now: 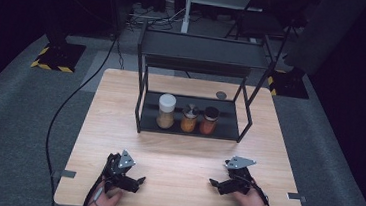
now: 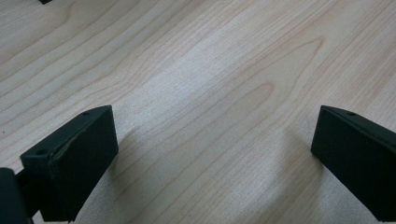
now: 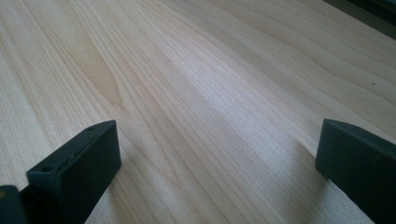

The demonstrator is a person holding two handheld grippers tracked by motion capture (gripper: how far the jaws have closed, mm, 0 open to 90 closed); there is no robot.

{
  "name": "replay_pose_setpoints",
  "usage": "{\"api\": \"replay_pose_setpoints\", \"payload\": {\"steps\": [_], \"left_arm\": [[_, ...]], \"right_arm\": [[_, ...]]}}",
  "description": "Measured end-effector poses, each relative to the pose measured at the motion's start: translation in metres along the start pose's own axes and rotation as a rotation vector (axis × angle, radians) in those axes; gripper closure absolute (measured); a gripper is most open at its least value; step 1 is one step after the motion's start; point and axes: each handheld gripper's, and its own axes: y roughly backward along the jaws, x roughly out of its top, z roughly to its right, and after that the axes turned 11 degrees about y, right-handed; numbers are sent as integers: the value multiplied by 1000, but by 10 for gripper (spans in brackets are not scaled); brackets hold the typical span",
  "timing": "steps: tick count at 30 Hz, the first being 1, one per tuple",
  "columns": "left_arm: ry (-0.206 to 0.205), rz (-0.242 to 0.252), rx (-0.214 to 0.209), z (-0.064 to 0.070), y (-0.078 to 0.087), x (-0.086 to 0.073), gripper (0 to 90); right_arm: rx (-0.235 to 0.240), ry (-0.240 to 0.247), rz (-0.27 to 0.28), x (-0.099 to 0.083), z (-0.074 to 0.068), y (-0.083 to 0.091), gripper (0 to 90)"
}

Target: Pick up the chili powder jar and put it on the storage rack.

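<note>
A black two-tier metal rack (image 1: 202, 59) stands at the far middle of the wooden table (image 1: 118, 127). On its lower shelf stand three jars: a white-lidded one (image 1: 165, 111) with tan contents, a smaller one (image 1: 188, 118) with orange contents and a dark-lidded one (image 1: 209, 121) with reddish contents. My left gripper (image 1: 139, 182) rests near the front left edge, held by a hand, its jaws wide apart over bare wood (image 2: 210, 116). My right gripper (image 1: 212, 184) lies near the front right, also open, nothing between its jaws (image 3: 210, 140).
A small dark round object (image 1: 220, 94) lies on the table behind the rack. Bare wood stretches between the grippers and the rack. Grey carpet, cables and stands surround the table.
</note>
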Motion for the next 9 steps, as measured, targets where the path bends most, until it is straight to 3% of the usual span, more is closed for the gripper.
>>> {"api": "replay_pose_setpoints", "payload": {"steps": [9], "left_arm": [[0,-2,2,0,0,1,0]], "right_arm": [[0,0,0,0,0,0,0]]}}
